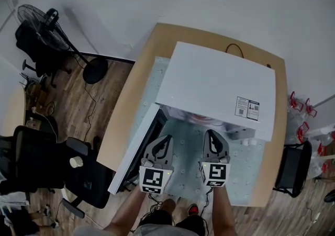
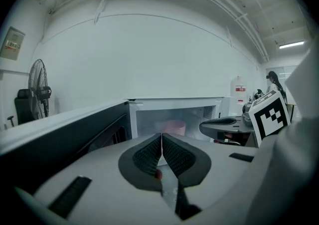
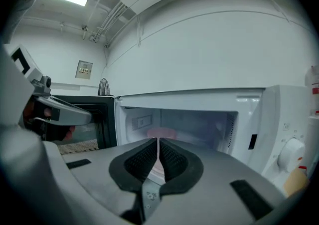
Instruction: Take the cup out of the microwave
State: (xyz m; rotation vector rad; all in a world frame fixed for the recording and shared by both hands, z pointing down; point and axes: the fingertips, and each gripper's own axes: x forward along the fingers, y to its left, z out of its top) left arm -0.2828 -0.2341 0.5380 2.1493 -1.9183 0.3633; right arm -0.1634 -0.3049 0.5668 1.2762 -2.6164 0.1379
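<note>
A white microwave stands on the table with its door swung open to the left. Inside its cavity sits a pink cup, also seen as the pink cup in the left gripper view and as a pink edge from above. My left gripper and right gripper hover side by side just in front of the opening, both pointing at it. Each has its jaws pressed together with nothing between them. In the right gripper view the jaws line up with the cup.
The table carries a pale mat under the microwave. The microwave's control panel with a knob lies right of the cavity. A standing fan and black office chairs are on the floor to the left, another chair to the right.
</note>
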